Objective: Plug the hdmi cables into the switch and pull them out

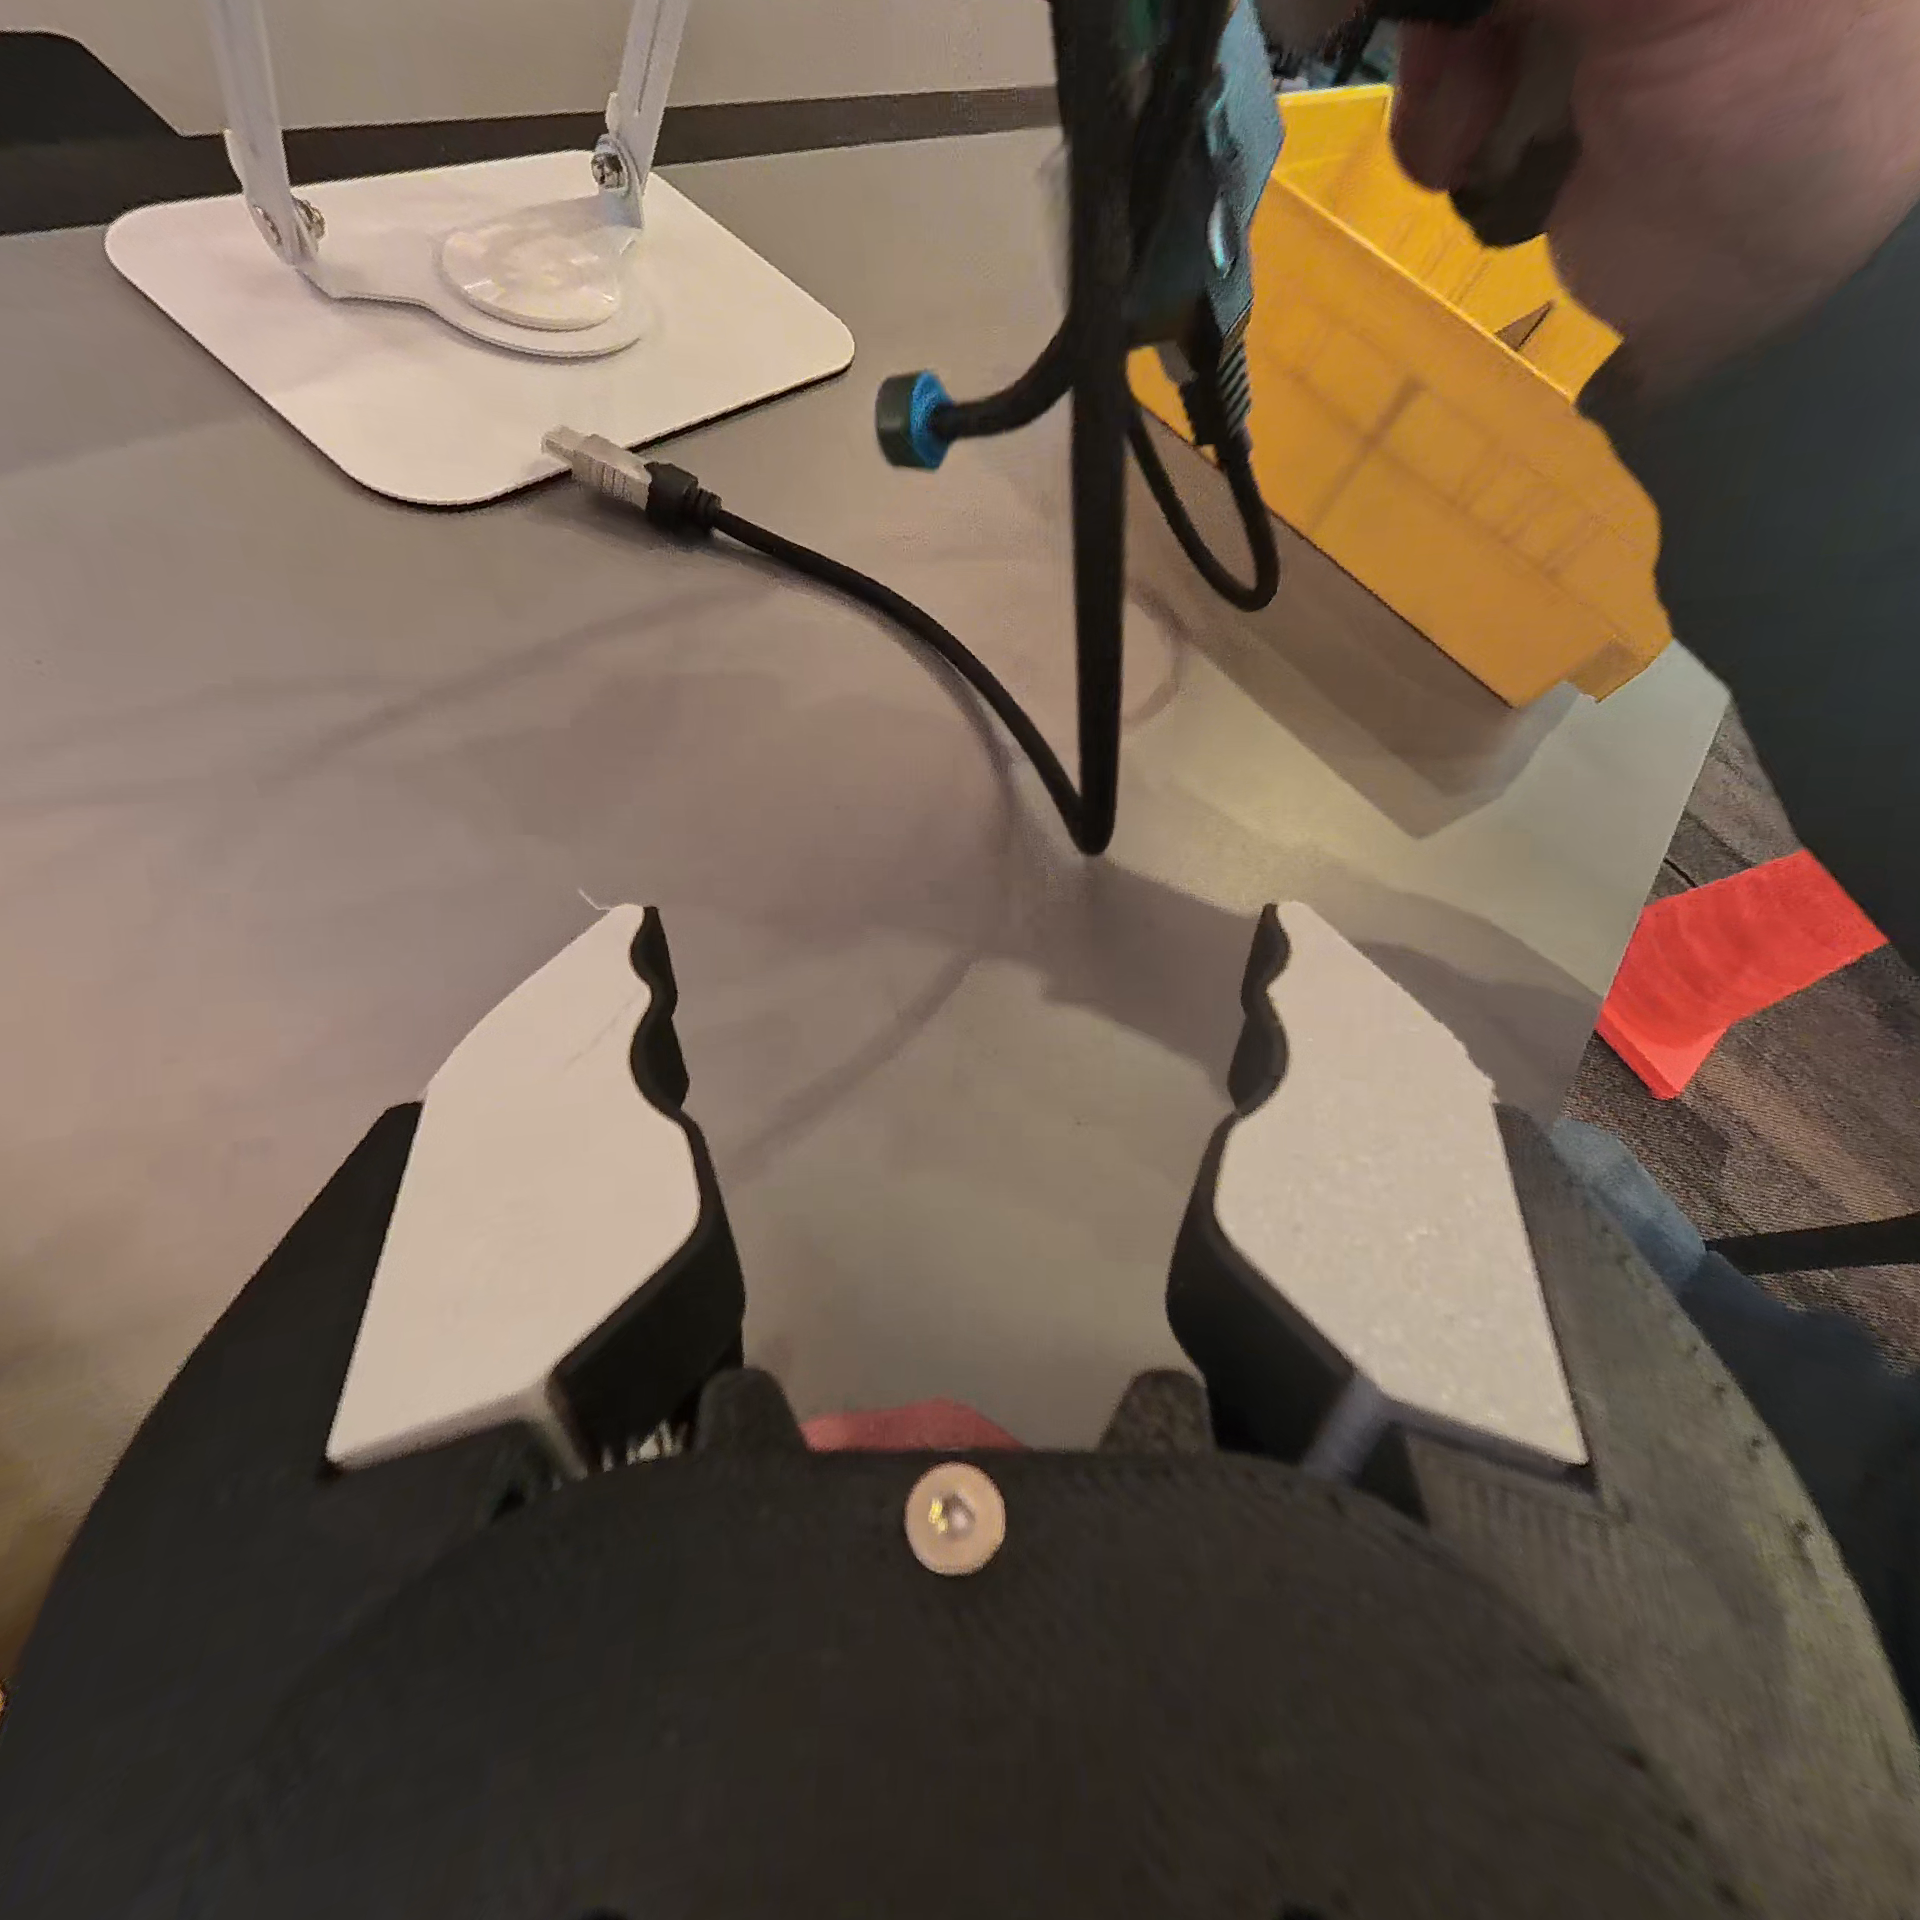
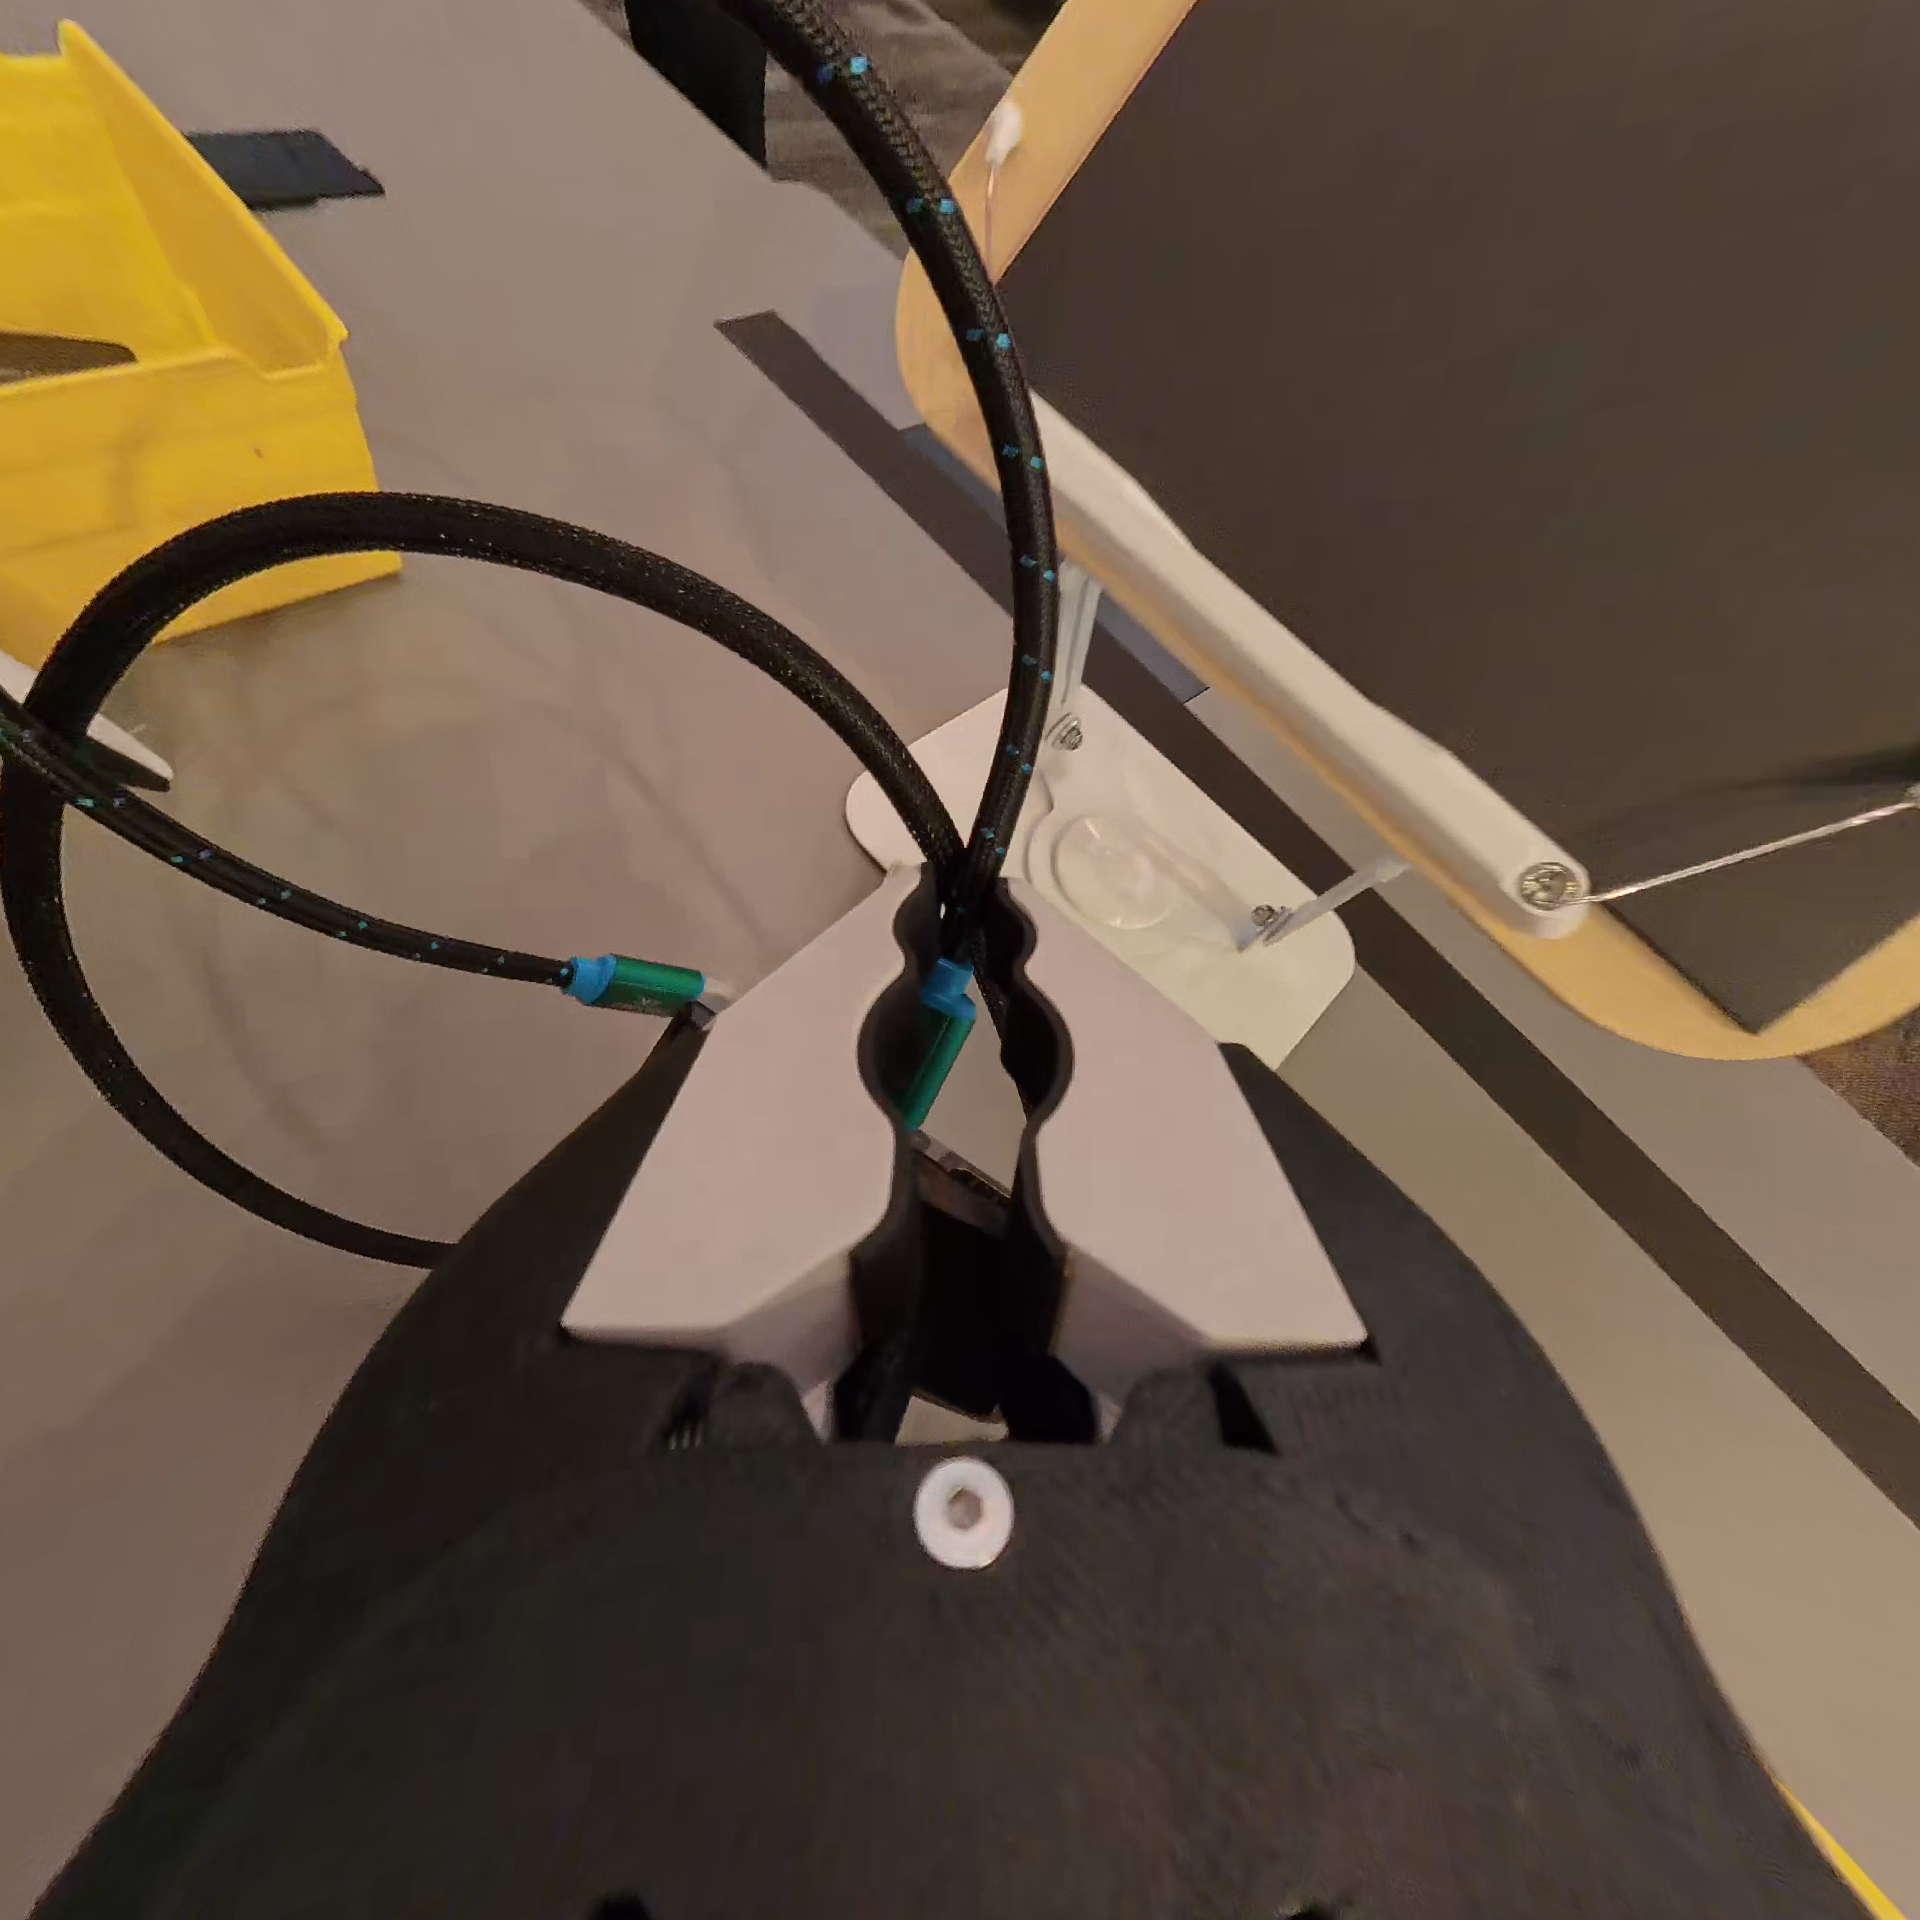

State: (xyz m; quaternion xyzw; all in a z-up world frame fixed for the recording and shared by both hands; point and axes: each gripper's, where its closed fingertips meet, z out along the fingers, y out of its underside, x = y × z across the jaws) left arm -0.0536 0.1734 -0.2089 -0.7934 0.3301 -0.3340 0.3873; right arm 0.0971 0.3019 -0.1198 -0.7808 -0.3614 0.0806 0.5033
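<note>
**Right tongs pinch the switch bundle; left tongs spread over the bench**

The left tongs (image 1: 956, 914) stand spread wide with nothing between their fingers, only grey bench (image 1: 312, 748) showing in the gap. Just beyond their tips a thin black cable (image 1: 894, 613) touches the bench at a sharp bend; one leg runs away to the left and ends in a silver plug (image 1: 597, 462) lying at the edge of a white stand base (image 1: 468, 312), the other rises straight up. Farther off and above hang the right tongs (image 1: 1195, 156), seen in the left wrist view with a dangling braided lead (image 1: 997, 405) that ends in a round blue-and-black cap. A person's hand (image 1: 1621, 156) holds them at upper right. Behind them sits a yellow bin (image 1: 1434, 436).

In the right wrist view the right tongs (image 2: 961, 914) are pressed nearly together on a dark block deep between the fingers, which appears to be the switch (image 2: 961, 1195), though it is largely hidden. A green plug (image 2: 940, 1049) with a blue collar runs into it, and two braided cables (image 2: 1023, 520) cross at the tips. Left of the tips a second green plug (image 2: 639, 987) hangs loose on a braided cable that loops wide to the left. Beyond lie the white base (image 2: 1288, 977) and, at far left, the bin (image 2: 156, 468).
</note>
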